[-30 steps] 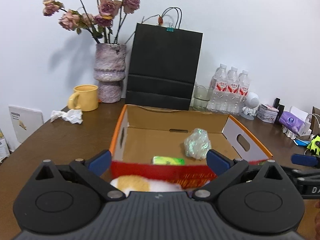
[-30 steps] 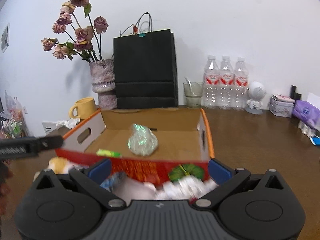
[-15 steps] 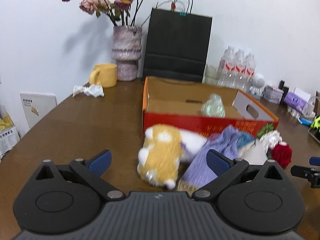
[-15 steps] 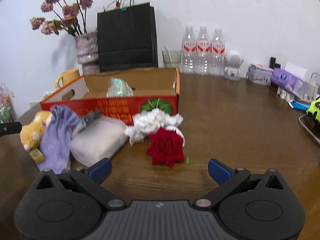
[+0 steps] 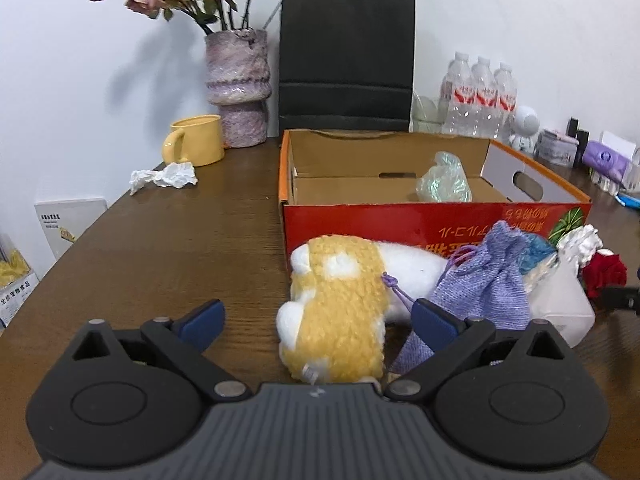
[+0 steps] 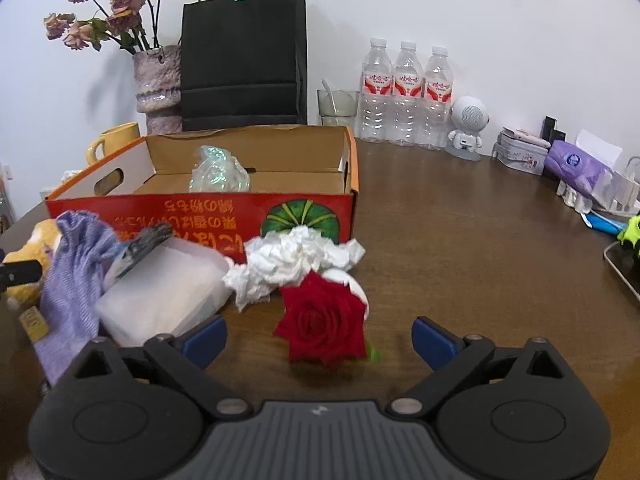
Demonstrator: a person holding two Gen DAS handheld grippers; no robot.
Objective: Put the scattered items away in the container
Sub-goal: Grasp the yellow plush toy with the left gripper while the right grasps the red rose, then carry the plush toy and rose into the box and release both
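A red and orange cardboard box [image 5: 400, 224] stands on the brown table, with a shiny crumpled wrapper [image 5: 442, 178] inside. In front of it lie a yellow and white plush toy [image 5: 336, 304], a purple knit pouch [image 5: 488, 284], a white soft pack [image 6: 160, 292], crumpled white tissue [image 6: 296, 264] and a red rose [image 6: 322, 322]. My left gripper [image 5: 318, 318] hangs low over the plush, its jaws closing with the toy between them, pads clear of it. My right gripper [image 6: 318, 336] straddles the rose, jaws closing too, pads apart from the flower.
Behind the box stand a vase of dried roses [image 5: 238, 88], a black paper bag [image 5: 346, 60], a yellow mug [image 5: 196, 140] and three water bottles [image 6: 406, 96]. Crumpled paper [image 5: 166, 176] lies at the left. Small packets and a white robot figure [image 6: 468, 128] crowd the right edge.
Both grippers have drawn back from the box and sunk toward the table. The plush now sits between the left jaws and the rose between the right ones. Both pairs of jaws have narrowed slightly.
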